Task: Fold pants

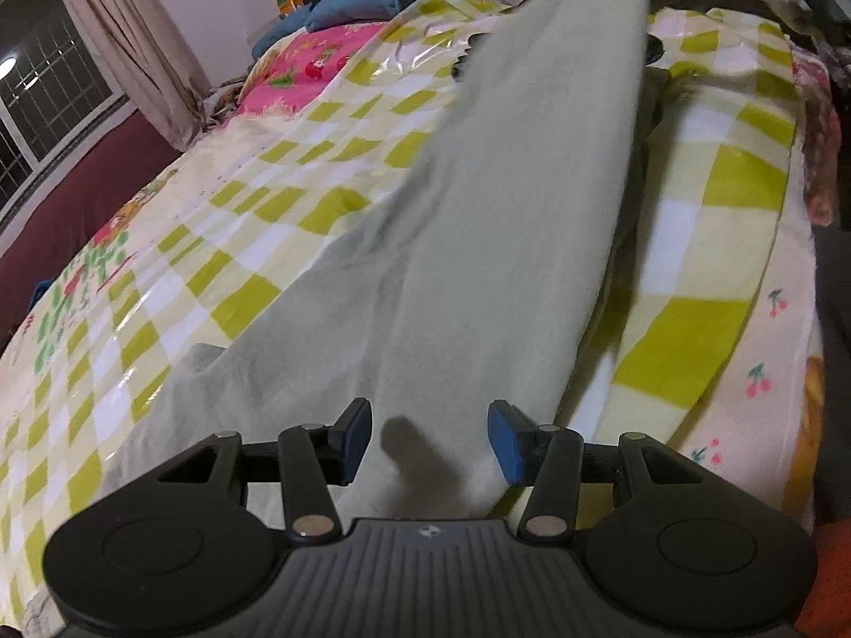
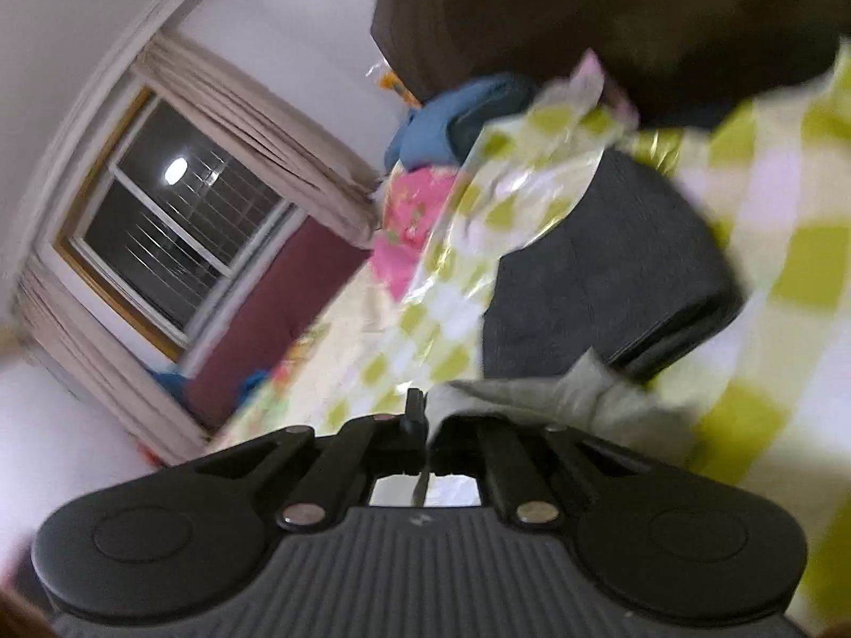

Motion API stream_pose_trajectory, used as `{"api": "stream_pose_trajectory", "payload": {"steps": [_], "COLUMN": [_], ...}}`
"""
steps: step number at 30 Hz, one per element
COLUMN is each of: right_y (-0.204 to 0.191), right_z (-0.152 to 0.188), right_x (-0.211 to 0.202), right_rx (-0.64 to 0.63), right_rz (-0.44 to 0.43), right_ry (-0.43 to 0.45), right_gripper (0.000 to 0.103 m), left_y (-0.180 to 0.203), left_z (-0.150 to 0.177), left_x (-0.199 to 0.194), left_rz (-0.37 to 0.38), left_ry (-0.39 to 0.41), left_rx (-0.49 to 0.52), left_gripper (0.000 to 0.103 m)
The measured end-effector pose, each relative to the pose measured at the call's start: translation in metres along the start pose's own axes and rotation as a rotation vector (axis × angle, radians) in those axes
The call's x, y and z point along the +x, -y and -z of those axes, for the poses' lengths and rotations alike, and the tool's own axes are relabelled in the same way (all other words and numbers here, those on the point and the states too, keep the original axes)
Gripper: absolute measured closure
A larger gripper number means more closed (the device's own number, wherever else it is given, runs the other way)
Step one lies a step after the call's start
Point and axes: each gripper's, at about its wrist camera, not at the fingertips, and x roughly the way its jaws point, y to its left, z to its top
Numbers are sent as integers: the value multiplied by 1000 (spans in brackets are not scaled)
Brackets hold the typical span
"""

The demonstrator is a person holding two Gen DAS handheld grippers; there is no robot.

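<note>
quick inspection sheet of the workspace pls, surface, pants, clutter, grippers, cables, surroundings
surface: bed under a glossy yellow-green checked cover.
job's things: pale green pants, one end lifted and stretched taut toward the far end of the bed, the rest lying on the cover.
clutter: folded dark garment on the cover; blue pillows at the head; pink floral cloth.
grippers: left gripper open over the pants, gripping nothing; right gripper shut on a bunch of pants fabric.
cables: nothing seen.
surroundings: window dark outside, beige curtains, white wall, dark headboard.
</note>
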Motion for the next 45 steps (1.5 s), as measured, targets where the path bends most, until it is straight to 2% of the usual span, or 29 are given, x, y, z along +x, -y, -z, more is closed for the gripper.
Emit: {"api": "stream_pose_trajectory", "payload": {"steps": [1,3,4,6,8,10,11,12,13,15,17,20,23,24,25,27,35,40,45], "right_y": [3,25,39,54,61,65,62,54,44,22,16,36,57,62,67,76,91,88,92], "right_z": [3,11,16,24,24,17,11,5,1,-5,-12,-14,-4,-1,2,9,19,23,25], "right_x": [4,32,43,58,59,59,57,54,50,40,39,55,39,29,22,10,42,55,38], "right_rx": [-38,-49,5,67,125,188,181,141,91,-6,-76,-65,5,38,70,126,310,272,292], "right_rz": [45,117,157,158,169,144,147,135,119,73,82,232,274,280,277,274,175,204,170], "right_ry": [-15,-143,-186,-231,-193,-155,-139,-122,-103,-52,-21,-106,-117,-106,-101,-111,-170,-207,-169], "right_gripper": [94,71,71,71,71,71,79,92,95,95,95,91,89,83,79,66,64,61,62], "left_y": [3,9,11,8,5,3,2,1,0,2,3,2,2,2,2,2,2,2,1], "left_z": [0,1,1,1,3,5,5,5,4,5,5,6,7,8,7,7,6,6,8], "left_x": [4,10,11,8,7,7,7,7,8,9,9,9,8,9,9,9,9,9,8], "left_rz": [4,-12,-17,-12,-6,-11,-12,-11,-11,-15,-17,-14,-13,-13,-13,-12,-18,-13,-9], "left_ry": [-6,-11,-10,-10,-17,-21,-21,-21,-22,-19,-18,-17,-13,-12,-12,-13,-15,-13,-14], "left_rx": [6,26,30,21,17,19,14,8,3,0,2,-3,-7,-5,-3,0,6,4,-5], "left_gripper": [41,41,41,41,40,38,37,36,36,36,36,36,36,36,36,36,36,36,35]}}
